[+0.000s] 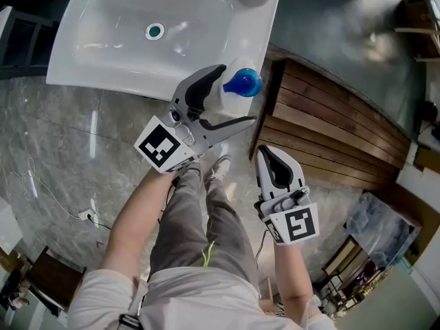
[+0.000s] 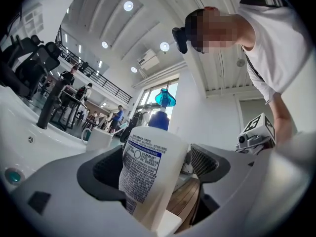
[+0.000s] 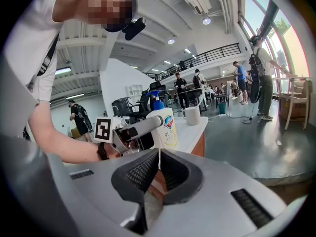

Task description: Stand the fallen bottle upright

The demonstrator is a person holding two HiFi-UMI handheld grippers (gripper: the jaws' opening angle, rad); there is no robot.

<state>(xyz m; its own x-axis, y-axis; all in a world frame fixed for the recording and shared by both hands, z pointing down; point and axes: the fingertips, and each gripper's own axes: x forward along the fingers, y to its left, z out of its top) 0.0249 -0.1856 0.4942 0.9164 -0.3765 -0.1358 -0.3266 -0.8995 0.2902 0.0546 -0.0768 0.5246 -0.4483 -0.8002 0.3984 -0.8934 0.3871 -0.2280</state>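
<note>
Between the jaws of the left gripper (image 2: 155, 164): a bottle (image 2: 148, 177) is clamped by its body, and the jaws are held apart at that body's width.
Left pads (image 2: 202, 161): dark ribbed rubber is seen, set into smooth grey plastic shells.
Bottle shape: a rounded white plastic body is topped by a dark blue collar and a glossy blue pump head (image 1: 242, 82).
Bottle label (image 2: 140, 174): blue-banded small print is carried on the side turned to the left gripper view, and it cannot be read.
Bottle position: it is held upright at the near right corner of the basin (image 1: 103, 40); whether its base rests on the rim cannot be told.
Right gripper (image 3: 159, 168): its ribbed jaws are pressed together with nothing between them, and it is held apart from the bottle.
Basin: smooth, glossy white, shaped with rounded corners and a round drain ring.
Wooden top (image 1: 330, 129): dark brown slats are laid side by side just right of the basin.
Mug (image 3: 191, 115): a white cylinder with a handle is stood at the basin's far corner.
Floor (image 1: 62, 143): grey veined stone, polished to a shine.
</note>
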